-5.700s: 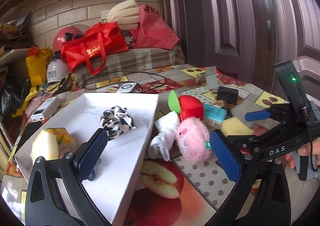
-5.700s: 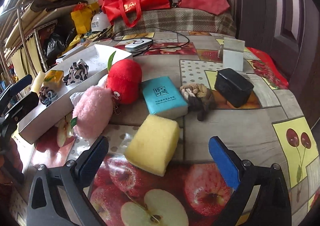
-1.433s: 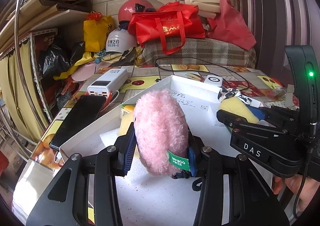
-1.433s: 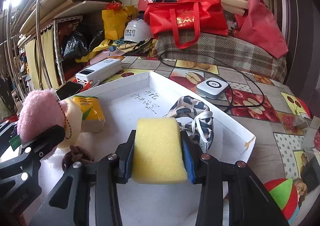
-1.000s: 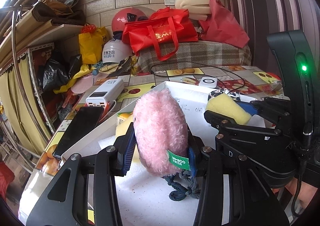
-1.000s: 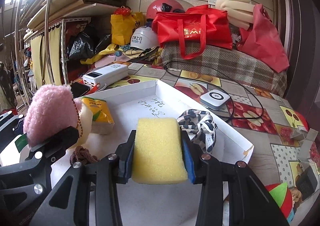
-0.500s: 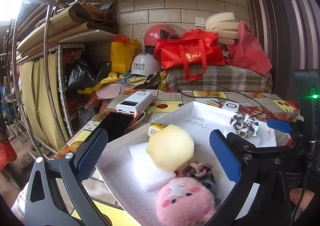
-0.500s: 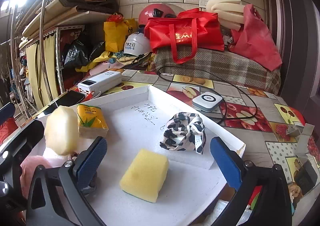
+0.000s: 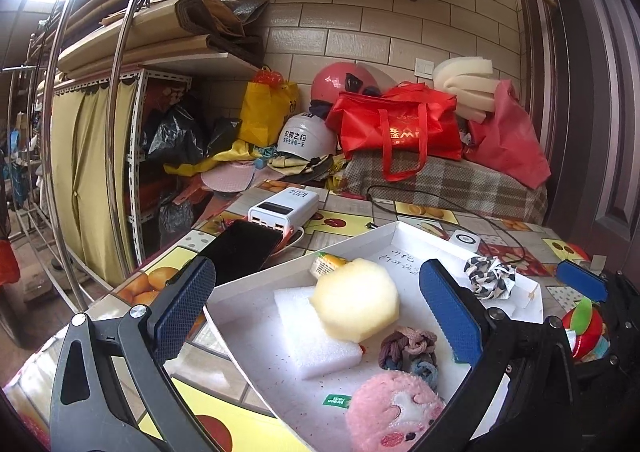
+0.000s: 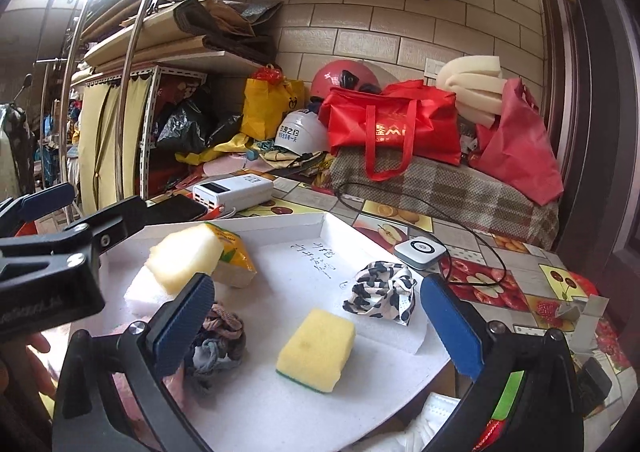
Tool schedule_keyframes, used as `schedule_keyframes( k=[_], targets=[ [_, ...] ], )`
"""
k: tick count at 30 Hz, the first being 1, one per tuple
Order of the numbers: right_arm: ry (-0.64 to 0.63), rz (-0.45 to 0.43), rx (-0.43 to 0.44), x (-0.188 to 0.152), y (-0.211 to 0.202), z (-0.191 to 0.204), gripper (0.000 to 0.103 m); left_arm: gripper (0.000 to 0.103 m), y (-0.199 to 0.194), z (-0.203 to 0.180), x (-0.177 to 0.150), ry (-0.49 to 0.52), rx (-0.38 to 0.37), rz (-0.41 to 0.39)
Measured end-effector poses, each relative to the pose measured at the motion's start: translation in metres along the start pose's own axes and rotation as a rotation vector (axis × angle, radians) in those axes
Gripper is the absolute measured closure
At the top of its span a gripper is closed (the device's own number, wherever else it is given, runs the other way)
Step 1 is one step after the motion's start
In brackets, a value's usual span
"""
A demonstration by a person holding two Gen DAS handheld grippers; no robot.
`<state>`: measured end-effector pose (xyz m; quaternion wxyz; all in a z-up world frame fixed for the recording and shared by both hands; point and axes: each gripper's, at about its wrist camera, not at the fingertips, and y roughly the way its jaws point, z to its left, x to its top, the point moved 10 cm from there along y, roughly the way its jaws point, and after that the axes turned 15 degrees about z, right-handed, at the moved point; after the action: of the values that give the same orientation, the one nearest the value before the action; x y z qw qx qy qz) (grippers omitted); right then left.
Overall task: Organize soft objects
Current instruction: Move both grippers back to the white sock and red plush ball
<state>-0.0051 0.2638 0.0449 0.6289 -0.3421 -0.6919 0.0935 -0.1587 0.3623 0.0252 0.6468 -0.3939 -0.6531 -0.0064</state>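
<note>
A white tray (image 9: 256,362) (image 10: 288,408) holds the soft things. In the left wrist view a pink plush (image 9: 394,412) lies at its near edge, behind it knotted hair ties (image 9: 408,346), a pale round sponge (image 9: 356,306) on a white foam block (image 9: 308,336), and a black-and-white cloth (image 9: 488,278). My left gripper (image 9: 316,316) stands open above them, nothing between its pads. The right wrist view shows a yellow sponge (image 10: 316,344) lying free in the tray, the cloth (image 10: 380,296) behind it, and a yellow tissue pack (image 10: 232,252). My right gripper (image 10: 320,326) is open over the sponge.
A black phone (image 9: 244,248) and a white power bank (image 9: 284,208) lie left of the tray, a white charger puck (image 10: 420,250) with a cable behind it. A red plush (image 9: 584,330) sits right of the tray. Bags and helmets crowd the back wall.
Both grippers opened. The pink plush dropped into the tray's near edge and the yellow sponge onto the tray floor. Both grippers have drawn back a little from the tray.
</note>
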Motion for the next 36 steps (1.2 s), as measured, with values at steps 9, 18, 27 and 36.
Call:
schedule_keyframes(
  k=[9,18,27,36],
  targets=[
    [0.051,-0.018,0.029,-0.036,-0.045,-0.032,0.0,0.0,-0.017,-0.045,-0.016,0.157,-0.075,0.005],
    [0.129,0.063,-0.092,-0.087,-0.072,-0.132,0.0,0.0,-0.03,-0.141,-0.055,0.405,-0.32,0.124],
    [0.434,0.054,-0.215,-0.127,-0.097,-0.246,0.0,0.0,-0.014,-0.254,-0.096,0.564,-0.463,0.314],
    [0.379,0.018,-0.208,-0.123,-0.106,-0.235,0.0,0.0,0.024,-0.273,-0.119,0.578,-0.409,0.501]
  ],
)
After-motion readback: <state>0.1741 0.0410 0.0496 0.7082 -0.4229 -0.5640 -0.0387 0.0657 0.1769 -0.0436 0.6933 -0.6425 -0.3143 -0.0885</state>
